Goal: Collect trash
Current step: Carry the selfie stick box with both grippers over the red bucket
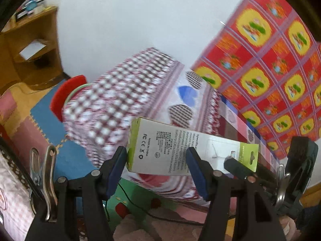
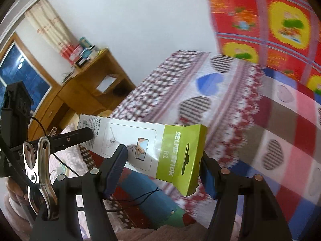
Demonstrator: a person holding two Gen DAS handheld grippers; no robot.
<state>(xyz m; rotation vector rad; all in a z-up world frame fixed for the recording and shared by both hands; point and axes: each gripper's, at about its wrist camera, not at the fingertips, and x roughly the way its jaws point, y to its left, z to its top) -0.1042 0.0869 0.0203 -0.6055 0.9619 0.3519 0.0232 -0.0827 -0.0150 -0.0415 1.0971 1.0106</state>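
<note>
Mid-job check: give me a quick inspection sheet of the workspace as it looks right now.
Surface: patterned bedspread over the bed; foam floor mats below.
Job's things: selfie stick box, held in the air by both grippers, one at each end.
Clutter: nothing seen loose on the bed.
Grippers: left gripper clamps the box's printed end; right gripper clamps its green hanger end.
Cables: black cable trailing across the floor.
Surroundings: wooden desk, red patterned quilt, white wall.

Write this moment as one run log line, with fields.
held: selfie stick box | left gripper: shut on box | right gripper: shut on box | place: above bed
</note>
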